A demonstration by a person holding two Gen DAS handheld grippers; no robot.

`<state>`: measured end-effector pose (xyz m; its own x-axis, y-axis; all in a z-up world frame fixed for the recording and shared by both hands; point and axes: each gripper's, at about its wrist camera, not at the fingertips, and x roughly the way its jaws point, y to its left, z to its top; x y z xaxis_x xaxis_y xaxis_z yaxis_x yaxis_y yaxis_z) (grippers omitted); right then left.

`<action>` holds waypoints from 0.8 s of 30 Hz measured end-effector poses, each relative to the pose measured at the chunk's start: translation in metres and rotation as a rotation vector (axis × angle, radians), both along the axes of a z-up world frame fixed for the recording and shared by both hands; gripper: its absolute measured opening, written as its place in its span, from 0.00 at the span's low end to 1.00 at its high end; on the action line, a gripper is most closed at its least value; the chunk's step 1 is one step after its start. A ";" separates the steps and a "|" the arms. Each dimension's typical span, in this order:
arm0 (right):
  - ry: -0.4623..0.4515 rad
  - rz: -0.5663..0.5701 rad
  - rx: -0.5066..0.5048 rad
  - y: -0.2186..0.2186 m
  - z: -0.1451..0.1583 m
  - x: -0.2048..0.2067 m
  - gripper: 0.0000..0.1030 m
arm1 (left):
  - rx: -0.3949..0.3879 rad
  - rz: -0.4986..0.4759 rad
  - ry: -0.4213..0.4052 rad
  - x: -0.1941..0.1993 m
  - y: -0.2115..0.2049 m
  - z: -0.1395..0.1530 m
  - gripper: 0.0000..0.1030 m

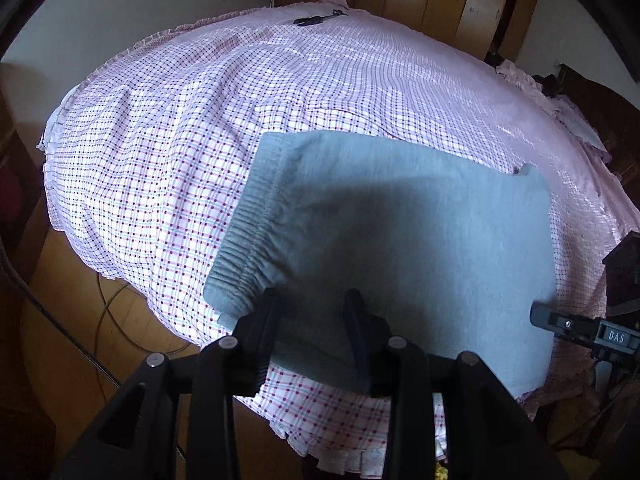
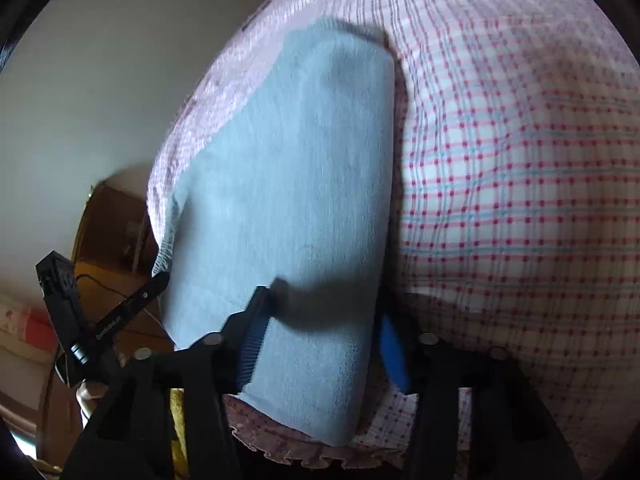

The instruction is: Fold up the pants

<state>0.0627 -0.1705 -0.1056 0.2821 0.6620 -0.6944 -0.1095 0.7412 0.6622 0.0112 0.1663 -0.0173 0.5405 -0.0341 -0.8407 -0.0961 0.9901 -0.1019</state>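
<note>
The grey pants (image 1: pixel 384 240) lie folded into a compact rectangle on the bed (image 1: pixel 168 152), at its near edge, over the pink checked cover. The elastic waistband (image 1: pixel 240 248) runs down the left side in my left wrist view, and the fold on the right side looks rounded and thick, so I judge several layers are stacked there.

My left tool (image 1: pixel 312 300) sits over the near edge of the pants just right of the waistband, jaws set wide with cloth between them but not pinched. My right tool (image 2: pixel 320 308) straddles the near right corner, one finger (image 2: pixel 256 320) resting on top of the cloth and the other down beside the thick fold, also spread wide with nothing gripped. I read both as placed to flatten or square the near edge, or to take hold for one more fold; which, I cannot say.

Some things are hard to settle. The legs and hems are tucked inside the stack, so how many folds there are is hidden. A small flap (image 1: pixel 526 169) sticks up at the far right corner; whether it is a hem or a pocket I cannot tell. The right view is blurred. A dark object (image 1: pixel 316 20) lies at the bed's far edge, too small to name.
</note>
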 end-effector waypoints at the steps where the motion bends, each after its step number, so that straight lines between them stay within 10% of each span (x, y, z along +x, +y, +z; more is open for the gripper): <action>1: -0.014 -0.007 0.001 -0.001 0.003 0.000 0.31 | 0.005 0.004 -0.002 -0.001 -0.001 0.003 0.35; 6: -0.032 -0.013 0.061 -0.013 0.016 -0.002 0.06 | -0.017 -0.029 -0.034 -0.004 -0.014 0.018 0.35; 24: -0.322 0.145 -0.009 0.036 0.114 -0.005 0.03 | 0.022 -0.196 -0.062 -0.008 -0.069 0.006 0.43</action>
